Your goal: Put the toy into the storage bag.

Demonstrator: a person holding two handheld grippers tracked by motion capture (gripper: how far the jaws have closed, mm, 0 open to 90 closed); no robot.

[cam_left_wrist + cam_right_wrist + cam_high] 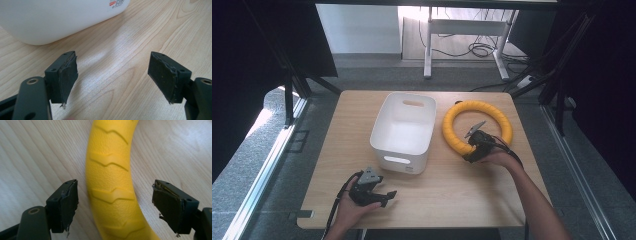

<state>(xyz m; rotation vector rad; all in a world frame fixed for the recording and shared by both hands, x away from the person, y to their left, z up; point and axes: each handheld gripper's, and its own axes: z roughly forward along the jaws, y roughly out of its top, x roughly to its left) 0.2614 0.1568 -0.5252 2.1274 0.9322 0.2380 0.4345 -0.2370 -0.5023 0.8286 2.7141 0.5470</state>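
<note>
A yellow ring (477,125) with chevron grooves lies flat on the right half of the wooden table (362,110). My right gripper (473,150) sits at the ring's near left arc, open, its jaws straddling the yellow ring (111,182) with a gap on each side. A white plastic bin (404,131) with handle slots stands at the table's middle. My left gripper (384,196) rests near the front edge, below the bin, open with nothing between its jaws. In the left gripper view the bin (55,17) stands just beyond the pads (67,77).
Bare wood lies between the bin and the front edge. Beyond the table are grey floor, a white desk frame (462,35) with cables, and black stand legs (292,90) at both sides.
</note>
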